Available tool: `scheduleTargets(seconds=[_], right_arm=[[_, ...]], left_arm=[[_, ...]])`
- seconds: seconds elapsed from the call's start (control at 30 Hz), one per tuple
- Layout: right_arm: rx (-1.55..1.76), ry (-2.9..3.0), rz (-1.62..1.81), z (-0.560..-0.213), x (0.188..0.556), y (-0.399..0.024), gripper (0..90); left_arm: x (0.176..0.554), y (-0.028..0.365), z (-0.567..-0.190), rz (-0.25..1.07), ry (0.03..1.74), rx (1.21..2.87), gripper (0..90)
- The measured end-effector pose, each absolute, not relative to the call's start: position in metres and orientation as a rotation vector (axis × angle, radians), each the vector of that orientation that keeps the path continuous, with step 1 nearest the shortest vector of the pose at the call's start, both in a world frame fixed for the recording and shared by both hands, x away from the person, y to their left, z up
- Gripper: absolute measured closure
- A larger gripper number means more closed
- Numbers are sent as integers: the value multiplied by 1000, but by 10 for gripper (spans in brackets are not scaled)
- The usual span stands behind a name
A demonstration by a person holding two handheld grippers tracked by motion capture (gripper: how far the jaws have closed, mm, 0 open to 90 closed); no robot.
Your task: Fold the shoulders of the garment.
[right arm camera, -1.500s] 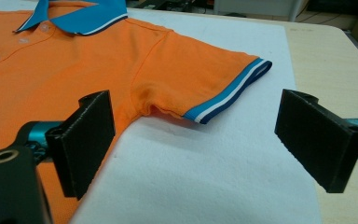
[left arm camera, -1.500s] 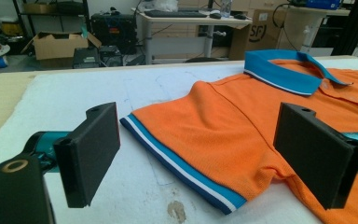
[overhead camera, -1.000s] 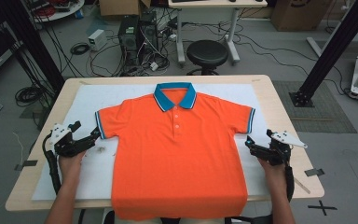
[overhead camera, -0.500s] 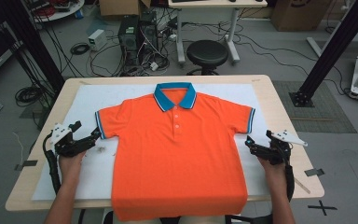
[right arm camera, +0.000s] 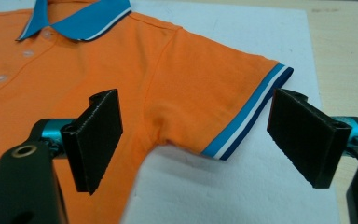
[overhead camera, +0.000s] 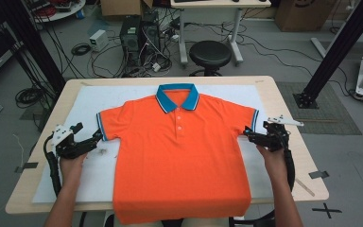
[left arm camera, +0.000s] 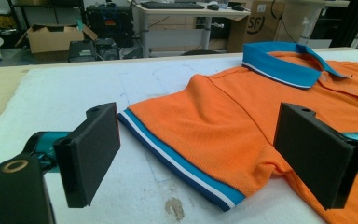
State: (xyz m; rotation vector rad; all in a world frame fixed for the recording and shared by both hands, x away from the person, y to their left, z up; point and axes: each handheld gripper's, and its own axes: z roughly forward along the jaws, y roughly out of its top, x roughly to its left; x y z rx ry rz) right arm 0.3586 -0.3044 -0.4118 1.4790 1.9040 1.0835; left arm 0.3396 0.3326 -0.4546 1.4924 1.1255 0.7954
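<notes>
Left gripper (left arm camera: 198, 154): jaws wide apart, nothing held, straddling the blue-and-white striped cuff (left arm camera: 179, 164) of the near sleeve without touching it. Right gripper (right arm camera: 196, 142): jaws likewise spread wide, empty, framing the other striped cuff (right arm camera: 247, 119) and the armpit seam. Between them, an orange short-sleeved polo shirt (overhead camera: 182, 156) with a blue collar (overhead camera: 177, 97), spread flat and face up, buttons showing, hem hanging over the near edge. Underneath, a white foam mat (overhead camera: 92, 101) on a light wooden table (overhead camera: 286, 101). Beyond, a black round stool (overhead camera: 210, 54).
</notes>
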Motion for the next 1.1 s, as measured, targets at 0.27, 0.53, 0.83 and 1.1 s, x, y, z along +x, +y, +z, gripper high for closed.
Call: scheduleTargets(seconds=[0.27, 0.53, 0.83, 1.1], right_arm=[[1534, 1944, 947, -408, 385, -303, 185], [1656, 1963, 820, -424, 408, -308, 280], [1752, 1972, 703, -439, 424, -311, 441], [1739, 2029, 709, -438, 428, -302, 664]], left_arm=[[340, 333, -454, 790, 1123, 1502, 145], [341, 332, -454, 785, 1125, 1507, 145], [341, 332, -454, 785, 1127, 1510, 146], [341, 331, -454, 785, 1129, 1514, 146]])
